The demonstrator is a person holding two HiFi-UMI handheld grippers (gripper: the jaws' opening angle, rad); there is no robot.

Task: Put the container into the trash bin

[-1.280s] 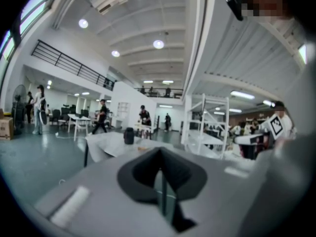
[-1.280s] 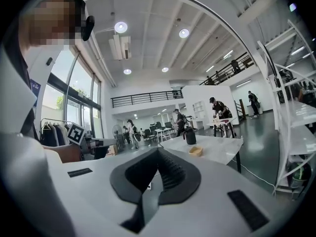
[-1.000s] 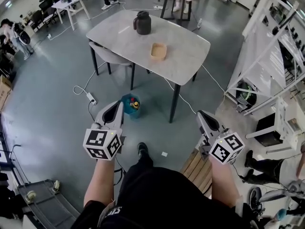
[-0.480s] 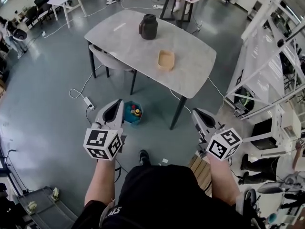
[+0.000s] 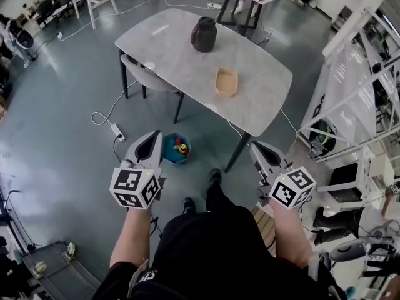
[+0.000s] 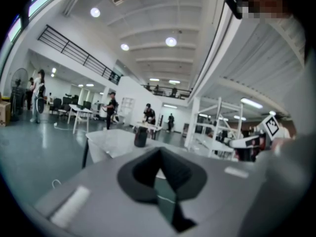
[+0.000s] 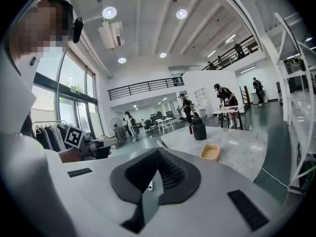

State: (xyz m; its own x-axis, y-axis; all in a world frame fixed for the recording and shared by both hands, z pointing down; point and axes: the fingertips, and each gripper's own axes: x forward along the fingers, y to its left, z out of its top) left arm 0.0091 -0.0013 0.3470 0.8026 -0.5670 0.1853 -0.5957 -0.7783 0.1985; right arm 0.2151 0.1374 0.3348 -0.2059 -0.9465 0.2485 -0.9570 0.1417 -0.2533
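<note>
- Standing short of the long grey stone-look table [image 5: 164, 42], we hold both grippers out level in front of us, well apart from each other and from everything on the table.
- Left gripper [image 5: 152, 140]: in its own view we read the black jaws as pressed together, tips meeting, with nothing between them.
- Right gripper [image 5: 257, 149]: jaws likewise pressed together and empty, as its own view shows.
- Shallow tan rectangular container [image 5: 226, 81]: it sits upright on the tabletop, near the edge that faces us, and no gripper touches it. It looks empty from above.
- Dark brown rounded jug [image 5: 204, 34]: it stands farther back on the same table, apart from the container.
- Small round blue trash bin [image 5: 170, 157]: it is on the grey floor just off the table's near side, beside the left gripper's tip in the head view. A few small coloured items lie inside; we cannot identify them.
- White power strip [image 5: 117, 130] with its cable lies on the floor left of the bin.
</note>
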